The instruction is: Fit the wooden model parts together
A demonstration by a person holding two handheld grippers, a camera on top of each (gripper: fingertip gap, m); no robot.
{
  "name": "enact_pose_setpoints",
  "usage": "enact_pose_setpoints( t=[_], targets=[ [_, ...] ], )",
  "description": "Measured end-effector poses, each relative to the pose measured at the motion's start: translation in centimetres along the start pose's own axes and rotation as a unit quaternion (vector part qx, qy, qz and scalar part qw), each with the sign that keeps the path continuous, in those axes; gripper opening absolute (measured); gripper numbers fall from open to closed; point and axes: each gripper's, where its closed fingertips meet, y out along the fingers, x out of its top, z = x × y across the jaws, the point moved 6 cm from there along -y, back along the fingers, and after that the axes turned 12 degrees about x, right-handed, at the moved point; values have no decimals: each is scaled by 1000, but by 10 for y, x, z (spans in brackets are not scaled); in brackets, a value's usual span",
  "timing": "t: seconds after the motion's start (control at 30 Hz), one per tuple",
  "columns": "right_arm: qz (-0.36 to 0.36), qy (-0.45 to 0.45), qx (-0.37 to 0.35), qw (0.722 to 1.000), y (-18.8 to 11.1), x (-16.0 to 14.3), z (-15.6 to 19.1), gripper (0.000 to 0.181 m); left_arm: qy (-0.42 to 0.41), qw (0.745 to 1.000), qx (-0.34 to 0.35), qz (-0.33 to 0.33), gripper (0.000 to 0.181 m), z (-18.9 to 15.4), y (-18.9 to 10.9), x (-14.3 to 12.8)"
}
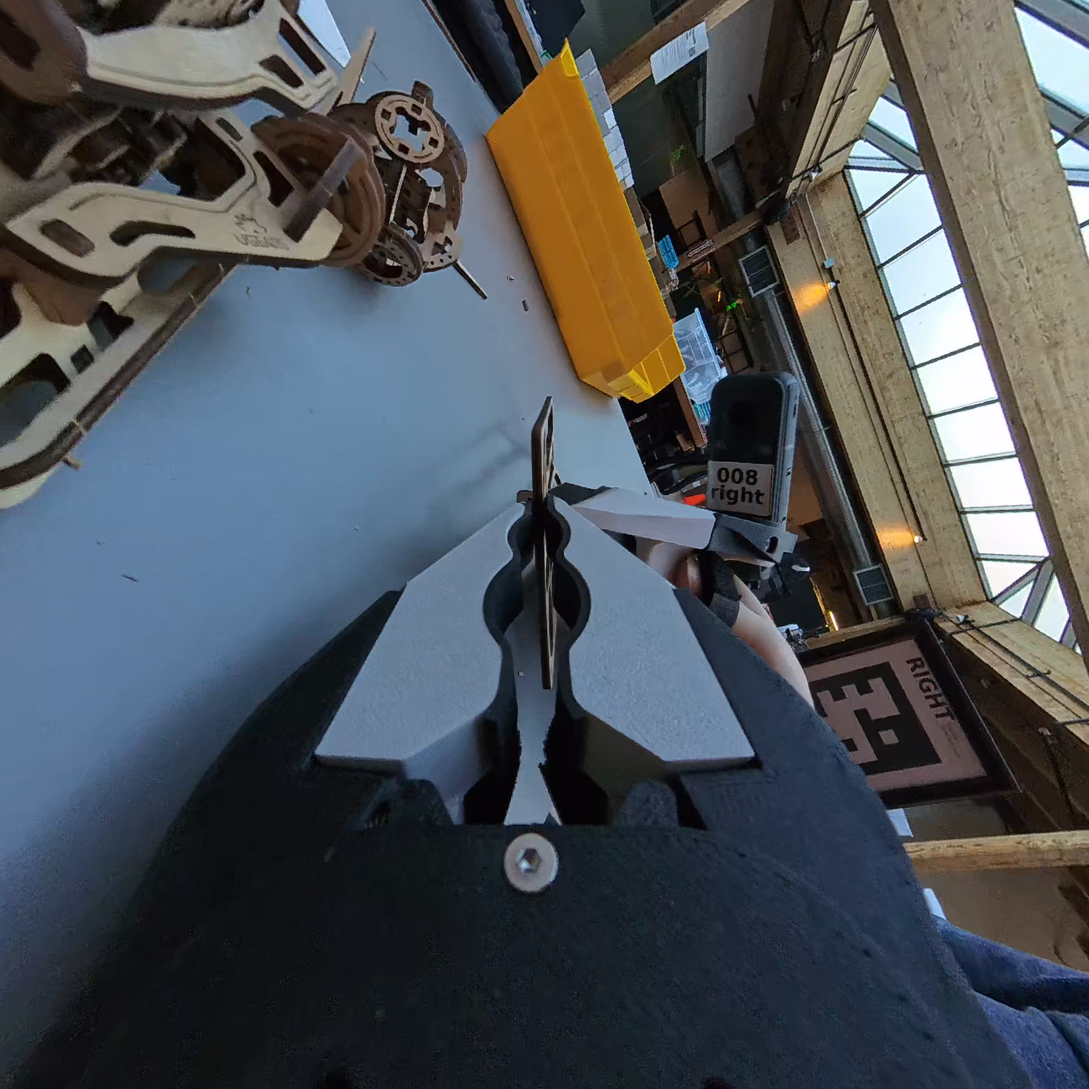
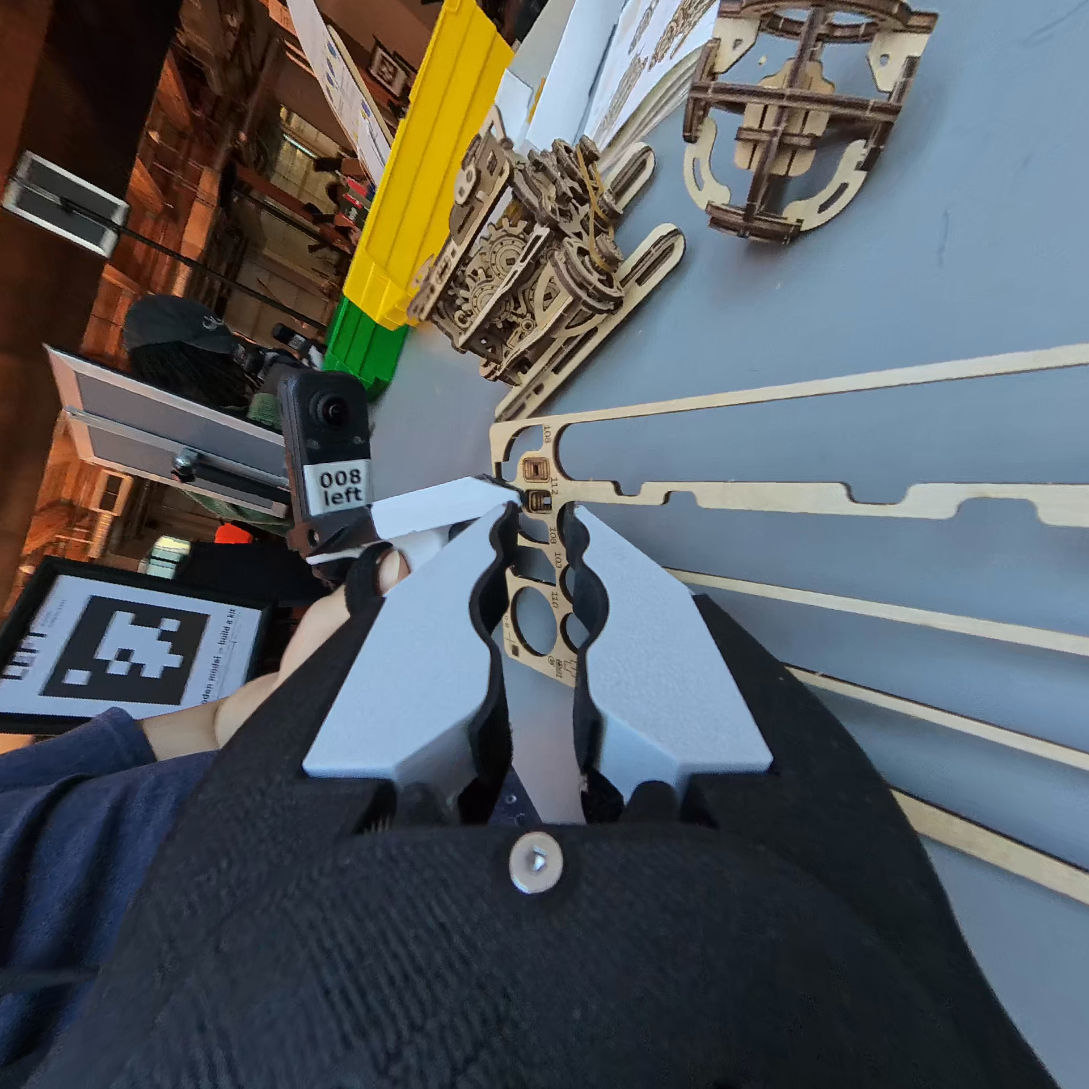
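A thin laser-cut wooden sheet (image 2: 766, 498) with long empty strips stretches across the grey table (image 2: 884, 294). My left gripper (image 1: 545, 510) is shut on the sheet's corner, where the sheet (image 1: 543, 448) shows edge-on between the fingers. In the right wrist view the left gripper (image 2: 501, 488) comes in from the left. My right gripper (image 2: 540, 510) is open, with its jaws a little apart right in front of the sheet's corner. Two small dark parts (image 2: 537, 501) sit in the sheet there. In the left wrist view the right gripper (image 1: 568, 495) reaches the sheet from the right.
A yellow bin (image 1: 583, 236) lies along the table's far edge, with a green bin (image 2: 362, 347) beside it. A geared wooden model (image 2: 530, 259), a round wooden frame (image 2: 789, 118), a white booklet (image 2: 624, 65) and a larger wooden assembly (image 1: 177, 194) stand on the table. The tips of both grippers are at nearly the same place.
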Motion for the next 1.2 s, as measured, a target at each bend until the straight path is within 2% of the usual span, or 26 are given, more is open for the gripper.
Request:
enact_pose_setpoints(
  t=[0.1, 0.37, 0.43, 0.53, 0.63, 0.7, 1.2],
  targets=[
    [-10, 27, 13, 1000, 0, 1, -2, 8, 1, 1000, -1, -5, 0, 0, -1, 1],
    [-14, 24, 0, 1000, 3, 1, -4, 8, -4, 1000, 5, -9, 0, 2, -2, 2],
    [-12, 17, -10, 1000, 3, 1, -6, 3, -3, 1000, 8, -9, 0, 2, -2, 1],
    [-14, 3, -20, 1000, 4, 0, -4, 4, 2, 1000, 11, -13, 0, 1, -2, 1],
    [-21, 23, 1, 1000, 4, 0, -3, 10, -13, 1000, 2, -9, 0, 3, -3, 2],
    [-20, 17, -8, 1000, 4, 0, -4, 6, -9, 1000, 6, -10, 0, 2, -3, 1],
    [-13, -24, -47, 999, 8, -1, -1, 11, 3, 1000, 20, -15, 0, 2, -3, 1]
  ],
)
